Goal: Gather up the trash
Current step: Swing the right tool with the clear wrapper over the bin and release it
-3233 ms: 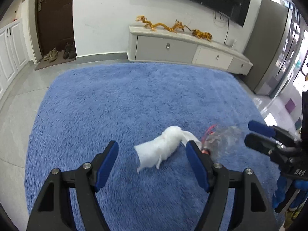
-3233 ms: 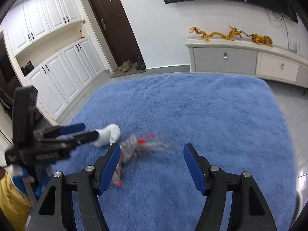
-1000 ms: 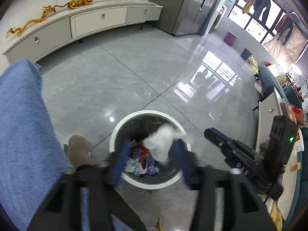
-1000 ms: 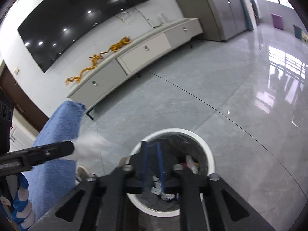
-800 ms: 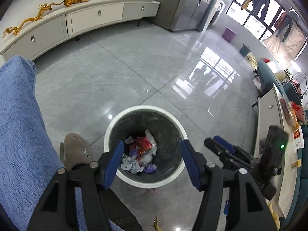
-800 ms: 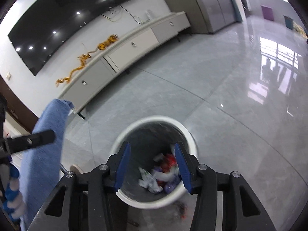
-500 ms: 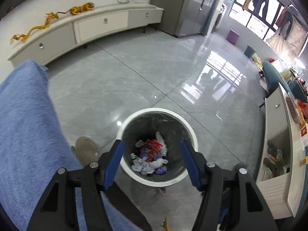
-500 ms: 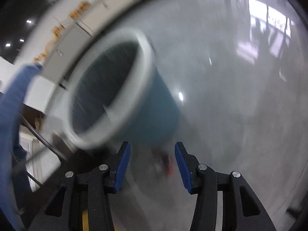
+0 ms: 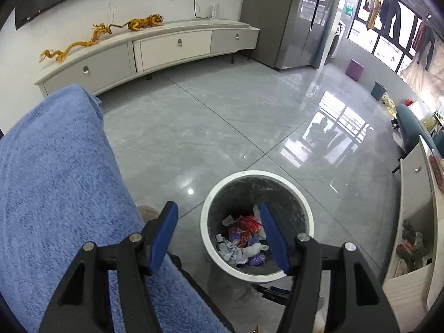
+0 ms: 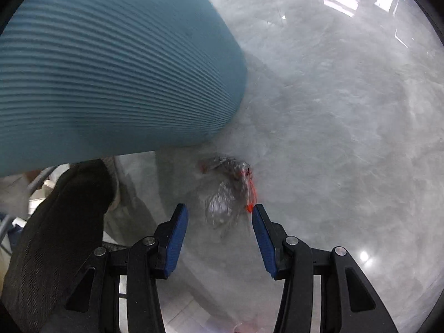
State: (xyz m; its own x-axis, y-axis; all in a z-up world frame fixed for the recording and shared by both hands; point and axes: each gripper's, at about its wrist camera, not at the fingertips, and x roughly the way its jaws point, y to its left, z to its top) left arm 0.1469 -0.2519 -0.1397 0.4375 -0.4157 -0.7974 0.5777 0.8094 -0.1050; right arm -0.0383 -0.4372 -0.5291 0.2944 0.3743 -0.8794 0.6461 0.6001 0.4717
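Observation:
Seen from the left wrist, the round bin [image 9: 249,172], white-rimmed, stands on the grey floor with several crumpled wrappers and tissues [image 9: 244,234] at its bottom. My left gripper [image 9: 220,236] hovers above it, open and empty. In the right wrist view, a crumpled clear plastic wrapper with a red-orange strip [image 10: 226,194] lies on the floor outside the bin, beside its teal ribbed wall [image 10: 111,69]. My right gripper [image 10: 219,227] is low over the floor, open, its fingertips just short of the wrapper and not touching it.
The blue fluffy rug [image 9: 55,180] fills the left side, with a tan slipper [image 9: 147,210] at its edge. A dark mesh shoe [image 10: 55,236] is close on the right gripper's left. A long white cabinet [image 9: 152,50] lines the far wall.
My left gripper opened and the white tissue fell into the bin. My right gripper opened, dropped down beside the bin, and now faces the plastic wrapper on the floor.

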